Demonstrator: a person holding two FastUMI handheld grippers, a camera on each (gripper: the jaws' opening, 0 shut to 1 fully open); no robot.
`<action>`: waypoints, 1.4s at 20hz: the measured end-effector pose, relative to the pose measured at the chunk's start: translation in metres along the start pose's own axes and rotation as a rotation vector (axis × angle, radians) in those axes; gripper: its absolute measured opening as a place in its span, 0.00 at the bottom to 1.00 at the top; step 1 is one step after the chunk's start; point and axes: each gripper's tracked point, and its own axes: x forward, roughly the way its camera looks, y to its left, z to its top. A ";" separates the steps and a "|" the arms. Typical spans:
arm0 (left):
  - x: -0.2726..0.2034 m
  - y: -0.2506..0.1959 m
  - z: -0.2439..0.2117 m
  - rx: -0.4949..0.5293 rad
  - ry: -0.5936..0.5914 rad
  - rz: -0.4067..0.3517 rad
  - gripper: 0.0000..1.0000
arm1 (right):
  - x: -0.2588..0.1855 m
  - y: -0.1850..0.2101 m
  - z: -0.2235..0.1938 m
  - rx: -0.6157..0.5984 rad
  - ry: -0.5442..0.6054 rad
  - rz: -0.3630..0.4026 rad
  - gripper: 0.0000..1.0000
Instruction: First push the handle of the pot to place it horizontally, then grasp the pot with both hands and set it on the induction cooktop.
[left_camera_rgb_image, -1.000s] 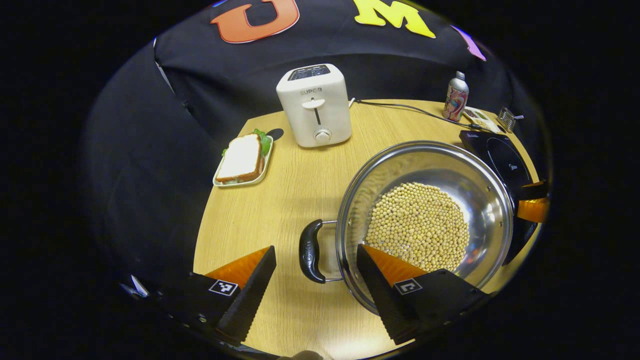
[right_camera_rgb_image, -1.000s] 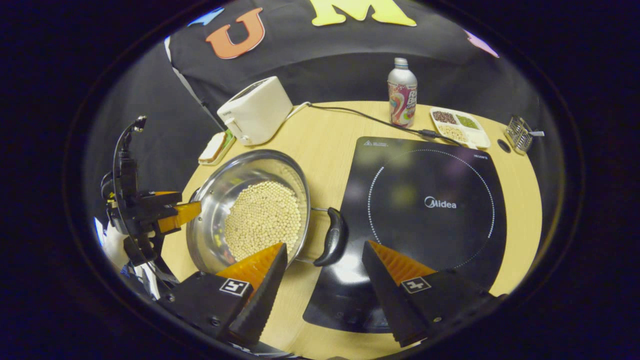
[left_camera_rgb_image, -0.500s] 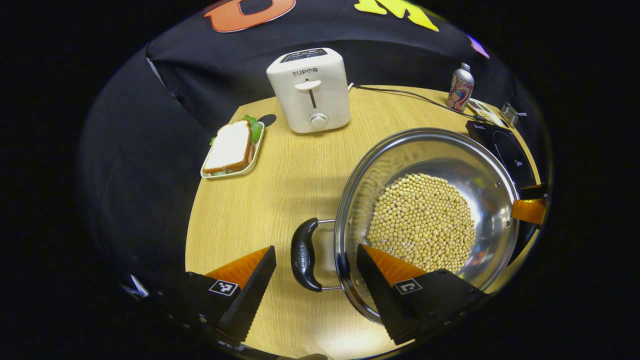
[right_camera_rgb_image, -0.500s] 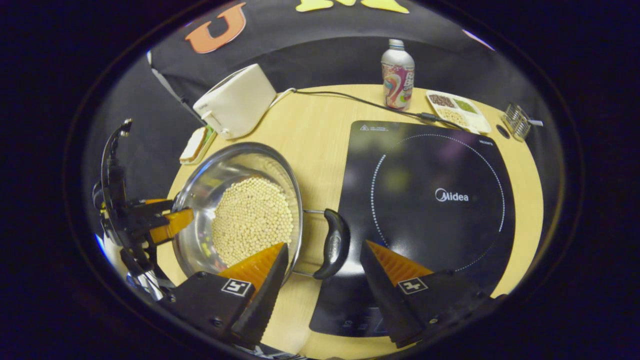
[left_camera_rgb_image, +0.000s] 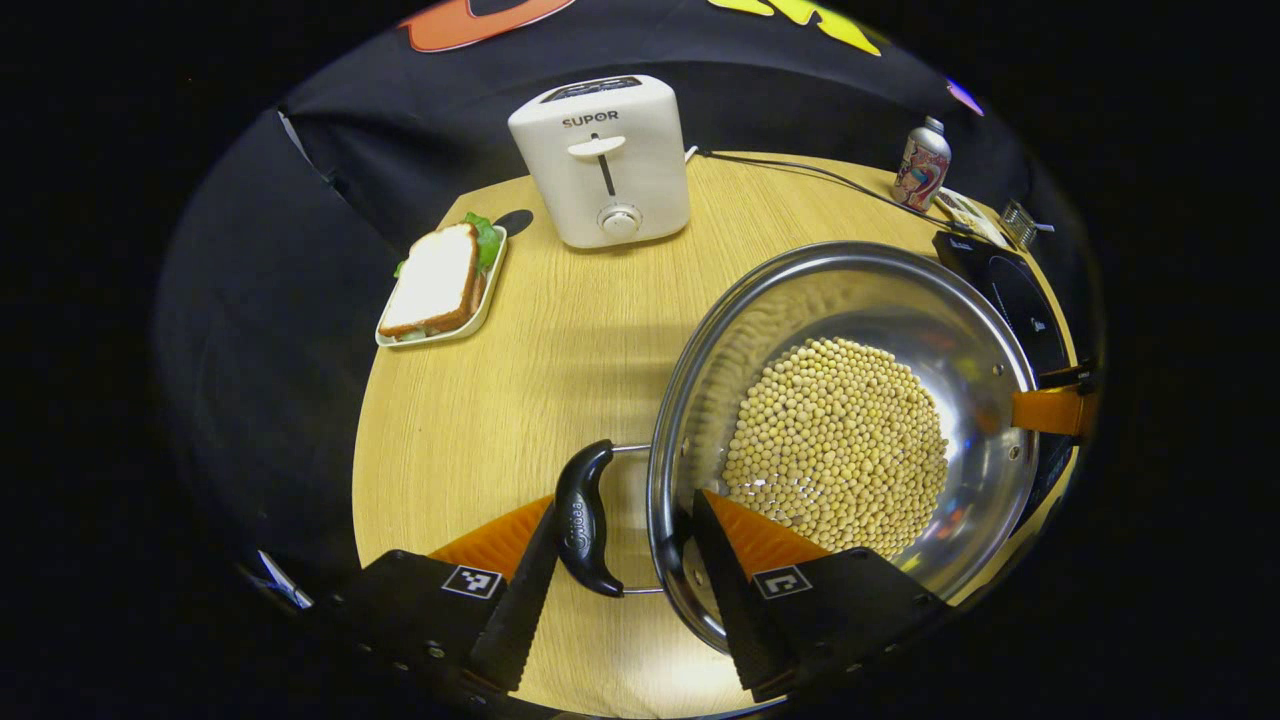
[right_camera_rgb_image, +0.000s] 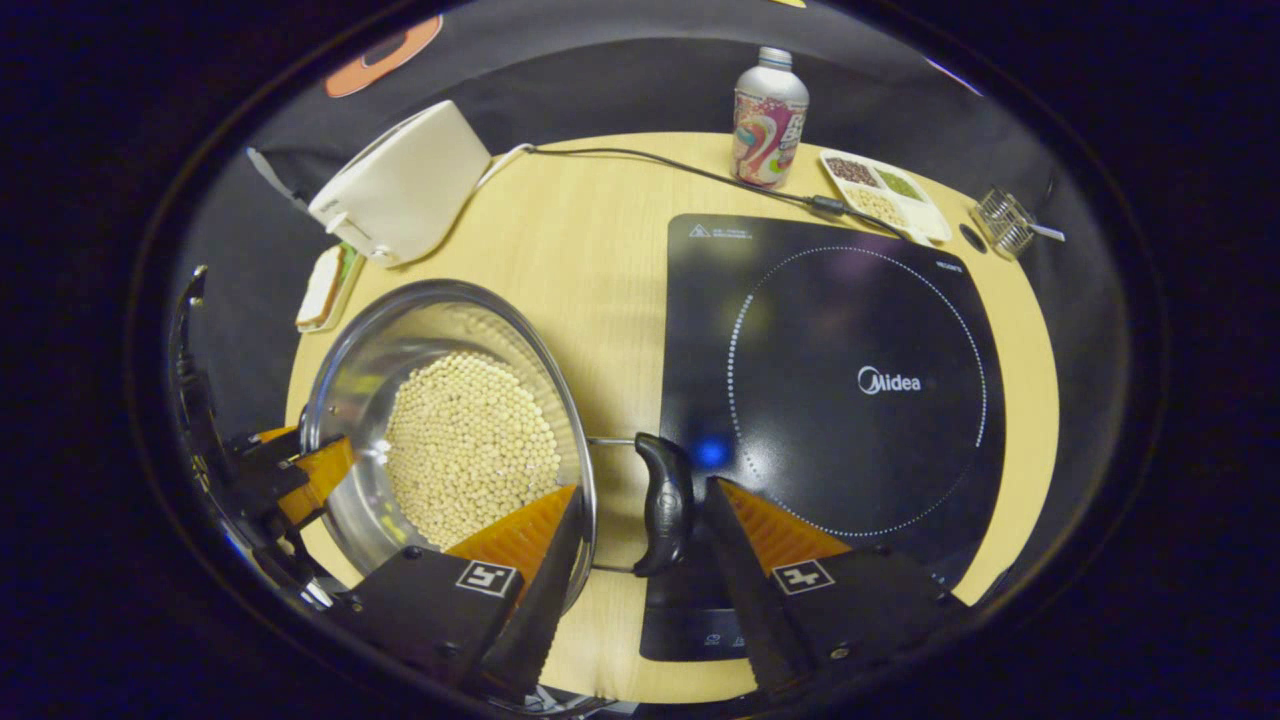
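Steel pot (left_camera_rgb_image: 850, 430), filled with pale beans (left_camera_rgb_image: 838, 445), sits on the wood counter (left_camera_rgb_image: 520, 380) between the two claws. Two black side handles, one on each end; the line through them runs straight from one claw to the other, level with the counter.

Left claw (left_camera_rgb_image: 620, 560): fingers spread wide, straddling the near handle (left_camera_rgb_image: 583, 518) and the pot's rim. Outer finger just touches or nearly touches the handle; inner finger reaches over the rim above the beans. Not clamped.

Right claw (right_camera_rgb_image: 640, 545): also wide, straddling the other handle (right_camera_rgb_image: 664, 503). One finger lies over the rim on the bean side, the other just beside the handle on the cooktop side. No squeeze visible. The left claw shows again in the right gripper view (right_camera_rgb_image: 300, 475), at the pot's far rim.

Induction cooktop (right_camera_rgb_image: 830, 380): black glass, flat on the counter, directly ahead and to the right of the right claw, its edge just beside the pot's handle. Pot not yet on it.

Beyond the left claw: white toaster (left_camera_rgb_image: 602, 160) straight ahead at the counter's far edge, sandwich on a small tray (left_camera_rgb_image: 440, 285) ahead-left. Beyond the right claw: a printed bottle (right_camera_rgb_image: 768, 118), a divided snack tray (right_camera_rgb_image: 885, 195), a small wire basket (right_camera_rgb_image: 1003, 222), a black cord (right_camera_rgb_image: 650, 165) trailing along the far edge. Black cloth wall behind.
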 end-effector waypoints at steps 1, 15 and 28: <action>0.000 -0.002 0.000 -0.009 0.010 -0.005 0.85 | 0.002 0.001 0.000 -0.010 0.008 -0.018 0.77; -0.014 -0.005 -0.005 -0.118 0.114 -0.065 0.56 | -0.003 0.001 -0.001 0.009 -0.011 0.082 0.53; -0.044 -0.008 -0.012 -0.087 0.044 -0.052 0.56 | -0.043 -0.013 -0.004 -0.008 -0.094 0.113 0.53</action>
